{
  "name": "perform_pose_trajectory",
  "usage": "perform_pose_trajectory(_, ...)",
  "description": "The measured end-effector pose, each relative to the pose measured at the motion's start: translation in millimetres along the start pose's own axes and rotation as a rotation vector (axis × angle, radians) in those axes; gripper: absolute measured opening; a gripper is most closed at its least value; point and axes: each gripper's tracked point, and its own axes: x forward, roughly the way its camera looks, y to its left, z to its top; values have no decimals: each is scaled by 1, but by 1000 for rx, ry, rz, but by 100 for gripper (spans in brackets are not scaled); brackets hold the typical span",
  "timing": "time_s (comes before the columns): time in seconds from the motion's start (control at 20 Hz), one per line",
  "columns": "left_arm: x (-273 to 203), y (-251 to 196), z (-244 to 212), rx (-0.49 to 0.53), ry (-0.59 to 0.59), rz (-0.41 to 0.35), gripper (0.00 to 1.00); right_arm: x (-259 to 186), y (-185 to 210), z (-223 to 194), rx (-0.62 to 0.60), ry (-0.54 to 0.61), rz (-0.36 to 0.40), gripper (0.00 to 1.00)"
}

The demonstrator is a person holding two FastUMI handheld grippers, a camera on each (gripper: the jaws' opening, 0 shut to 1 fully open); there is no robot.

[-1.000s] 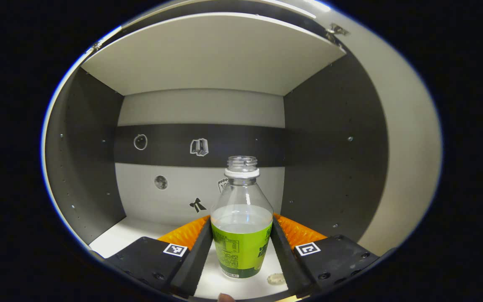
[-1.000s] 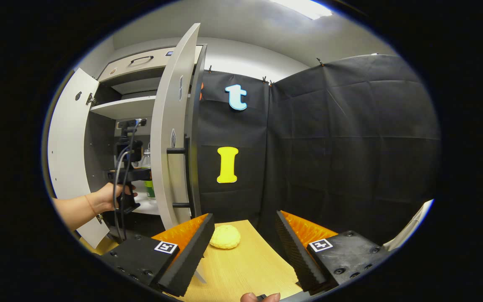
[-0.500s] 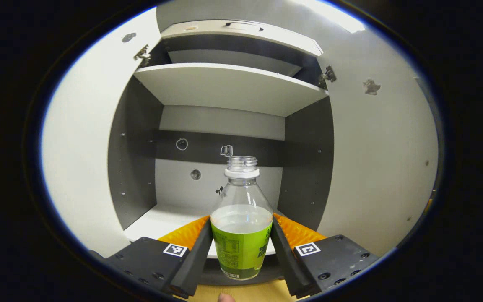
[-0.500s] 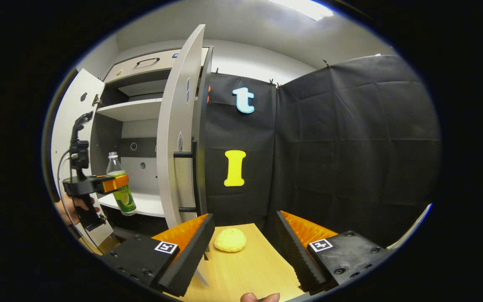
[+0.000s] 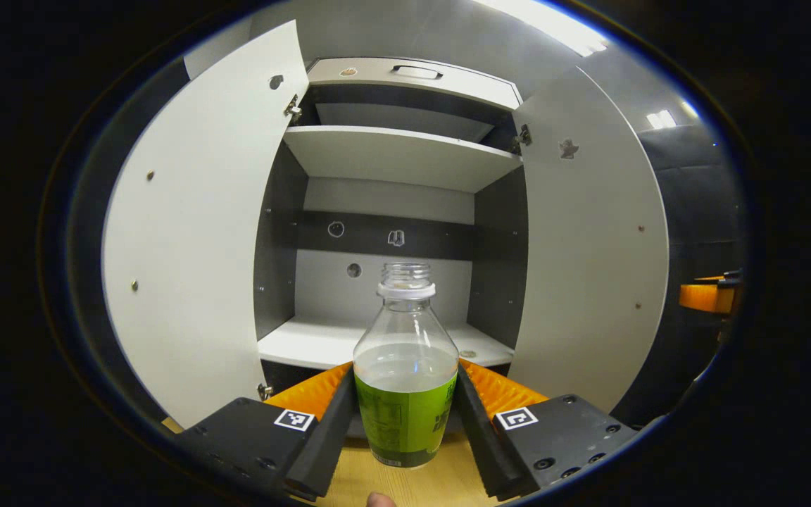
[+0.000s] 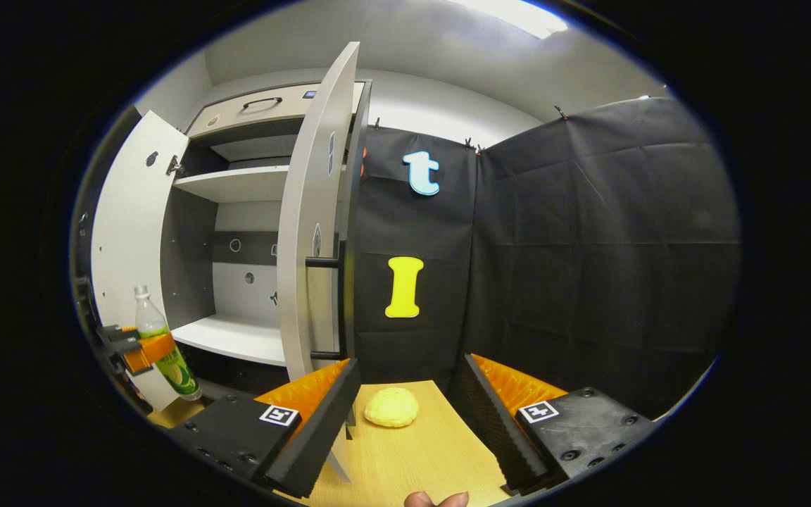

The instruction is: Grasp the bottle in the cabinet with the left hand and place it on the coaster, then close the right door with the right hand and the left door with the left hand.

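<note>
Left gripper (image 5: 405,415): both fingers (image 5: 338,415) pressed against the sides of the bottle, clamping it at the 6 o'clock of the left gripper view; the same gripper (image 6: 139,346) appeared at 9 o'clock in the right gripper view, gripping the bottle there too.
Bottle (image 5: 405,373): uncapped, clear, with a green label and pale liquid reaching just above the label; it stood upright between the fingers, outside the cabinet and above the wooden table. In the right gripper view the bottle (image 6: 160,345) leaned slightly, near the left door's lower edge.
Right gripper (image 6: 411,415): fingers (image 6: 321,422) spread wide apart with nothing between them, poised over the table.
Yellow round object (image 6: 391,407): lay on the table at 6 o'clock of the right gripper view, seen through the gap of the spread fingers; whether it was the coaster I cannot tell.
Table (image 6: 412,458): light wood, running under both grippers.
Cabinet (image 5: 391,176): its lower shelf (image 5: 377,341) sat at the centre of the left gripper view, an upper shelf toward 12 o'clock.
Left door (image 5: 194,232): swung open, at 9 o'clock of the left gripper view.
Right door (image 5: 588,239): swung open, at 3 o'clock of that view; in the right gripper view its edge and black handle (image 6: 324,310) stood just left of centre.
</note>
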Motion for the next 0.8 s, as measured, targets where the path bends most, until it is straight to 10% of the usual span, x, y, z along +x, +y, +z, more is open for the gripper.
perform_pose_trajectory(0.8,-87,-25,-197,65,71,-61,79,-2,-15,4,-11,-18,-26,98)
